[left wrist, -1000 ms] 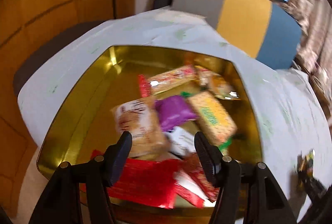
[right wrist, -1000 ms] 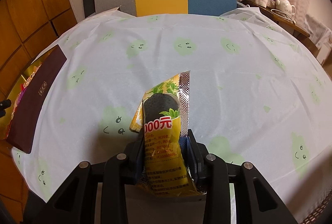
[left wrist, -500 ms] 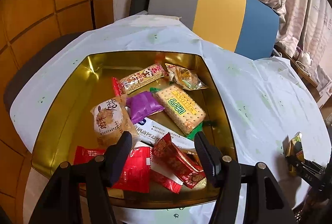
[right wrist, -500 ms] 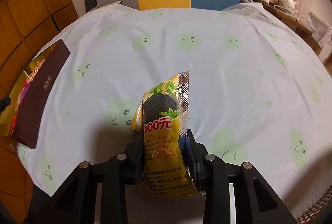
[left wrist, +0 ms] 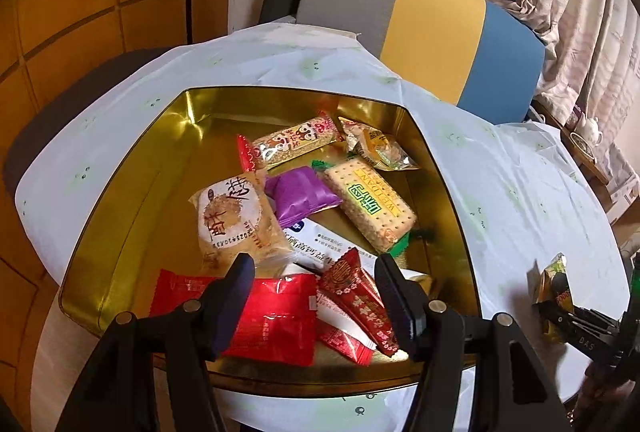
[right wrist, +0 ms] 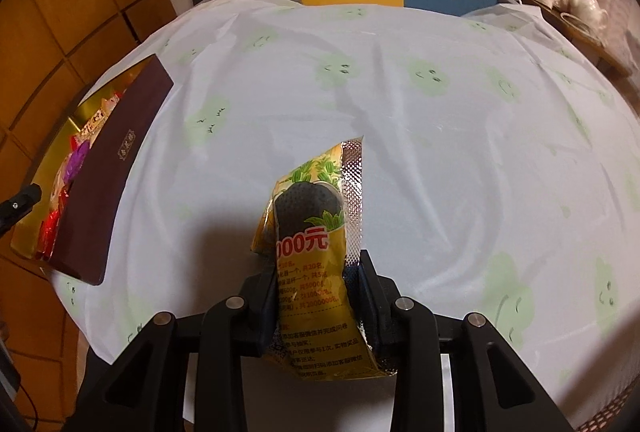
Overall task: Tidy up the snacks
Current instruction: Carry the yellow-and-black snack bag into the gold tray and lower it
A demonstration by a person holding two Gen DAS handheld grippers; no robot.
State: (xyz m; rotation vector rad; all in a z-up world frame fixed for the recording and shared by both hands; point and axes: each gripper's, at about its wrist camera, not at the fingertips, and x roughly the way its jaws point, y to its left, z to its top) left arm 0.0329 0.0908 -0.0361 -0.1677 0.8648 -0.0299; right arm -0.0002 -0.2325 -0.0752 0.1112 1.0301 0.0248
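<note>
Yellow snack packet [right wrist: 316, 256]: pinched upright in right gripper [right wrist: 318, 272], now carried slightly closer to the gold tin [left wrist: 120, 216] than a second ago; left gripper [left wrist: 316, 296] spread, empty, over the tin's snacks; deposit pending.

red wrapper [left wrist: 276, 316]: partly hidden by jaws | yellow packet [right wrist: 320, 272]: small print illegible

The cracker packet [left wrist: 370, 206] in the gold tin [left wrist: 120, 216] reads "WEIDAN" beside large green Chinese characters. The yellow snack packet [right wrist: 316, 256] shows "000元" in white on red, above fine Chinese print too small to read.
</note>
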